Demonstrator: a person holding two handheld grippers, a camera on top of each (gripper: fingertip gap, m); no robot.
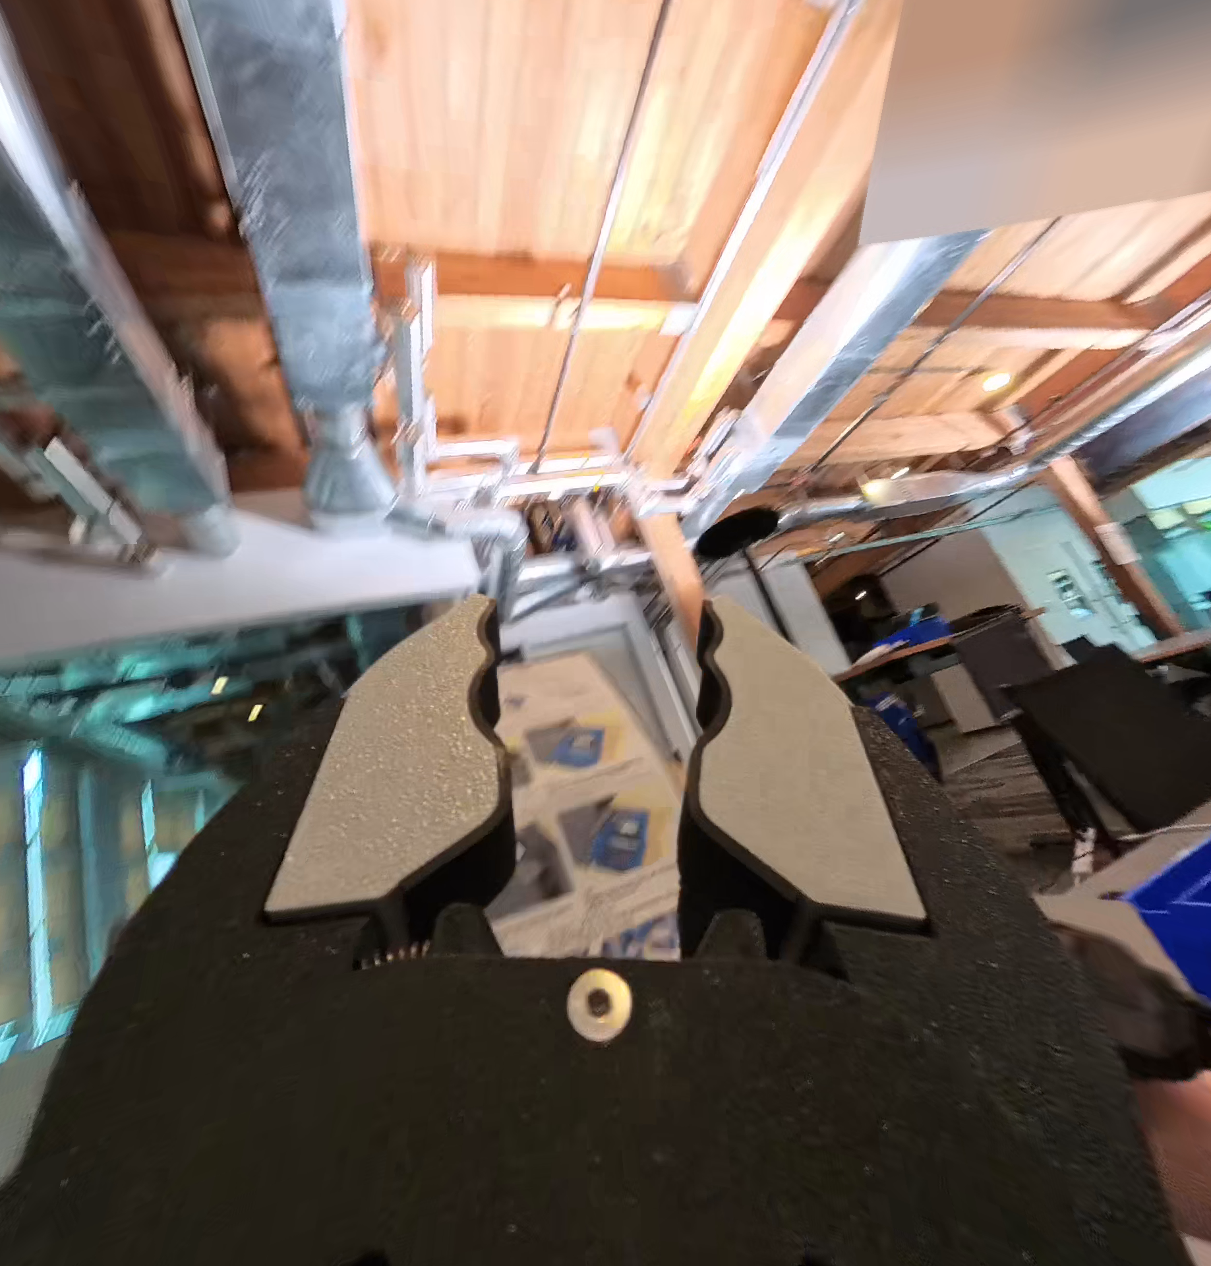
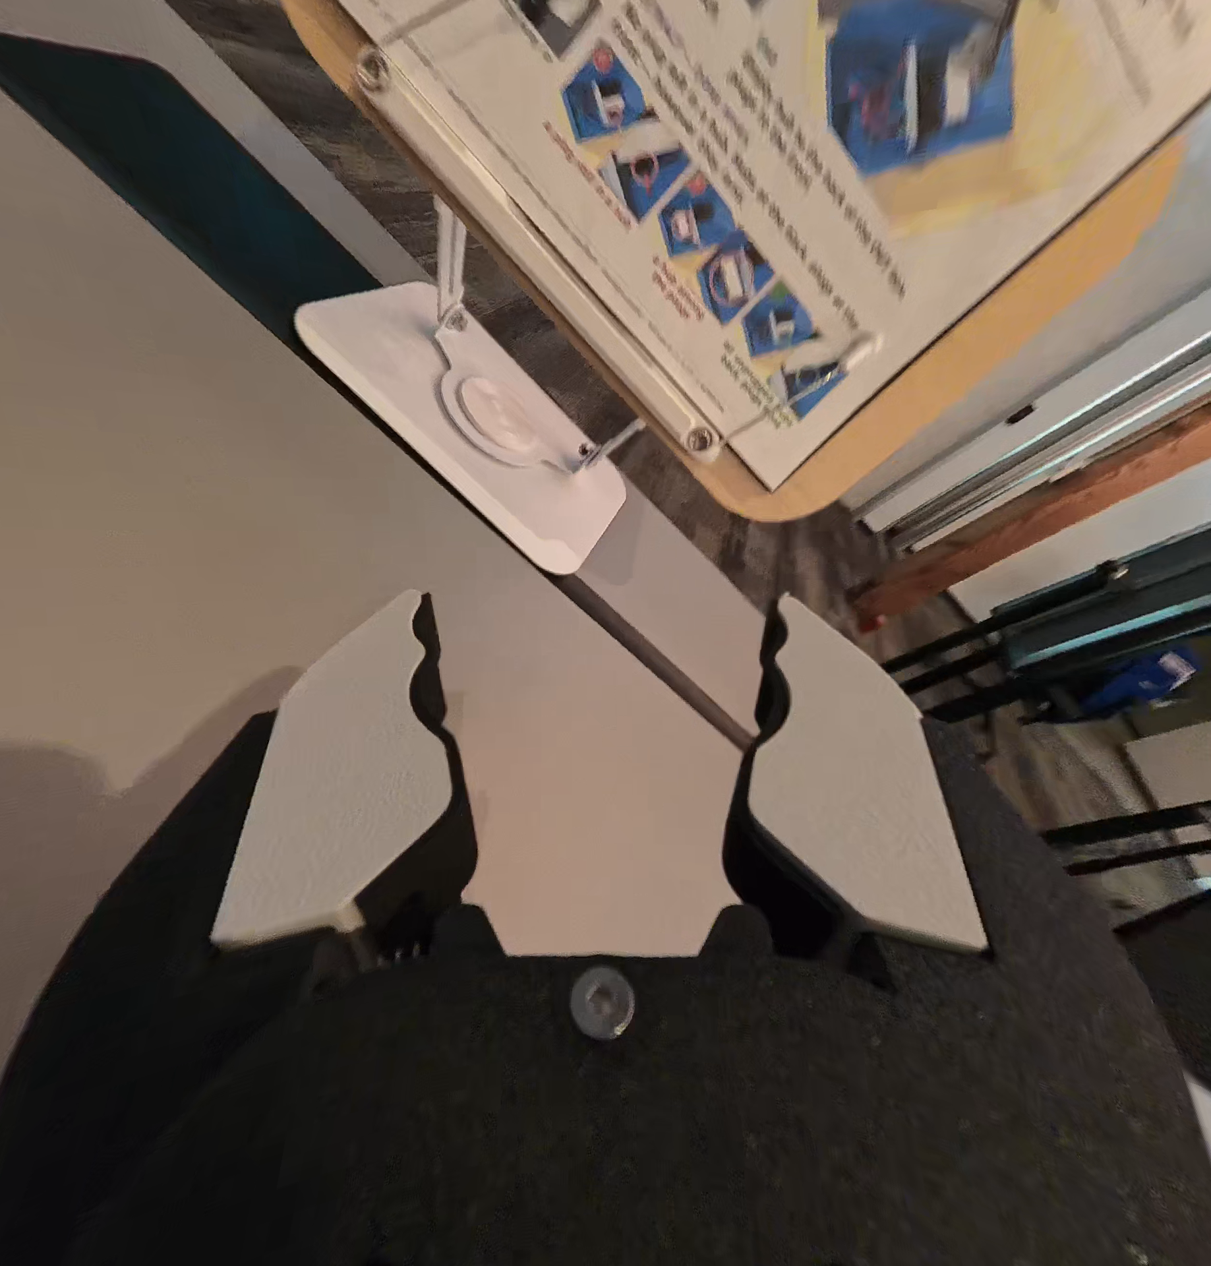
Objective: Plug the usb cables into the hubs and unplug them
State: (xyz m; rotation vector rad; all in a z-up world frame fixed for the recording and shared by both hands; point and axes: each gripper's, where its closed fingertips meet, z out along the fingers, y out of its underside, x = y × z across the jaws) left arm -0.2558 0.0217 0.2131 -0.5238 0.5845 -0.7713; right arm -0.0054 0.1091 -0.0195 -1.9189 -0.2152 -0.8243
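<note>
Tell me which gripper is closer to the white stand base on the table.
Right. The right gripper hovers open over the table just short of the white stand base. The left gripper points up toward the ceiling; the base isn't in its view.

Wooden plank ceiling (image 1: 520, 137) at twelve o'clock, silver ducts (image 1: 294, 226) at ten, teal windows (image 1: 34, 856) at eight, dark panels (image 1: 1123, 747) at three; pale tabletop (image 2: 109, 445) at nine, white stand base (image 2: 465, 418) on it, grey carpet (image 2: 815, 555) beyond.

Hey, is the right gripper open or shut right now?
Open. In the right wrist view the right gripper has a wide gap between its two fingers, with bare table showing through and nothing held.
</note>
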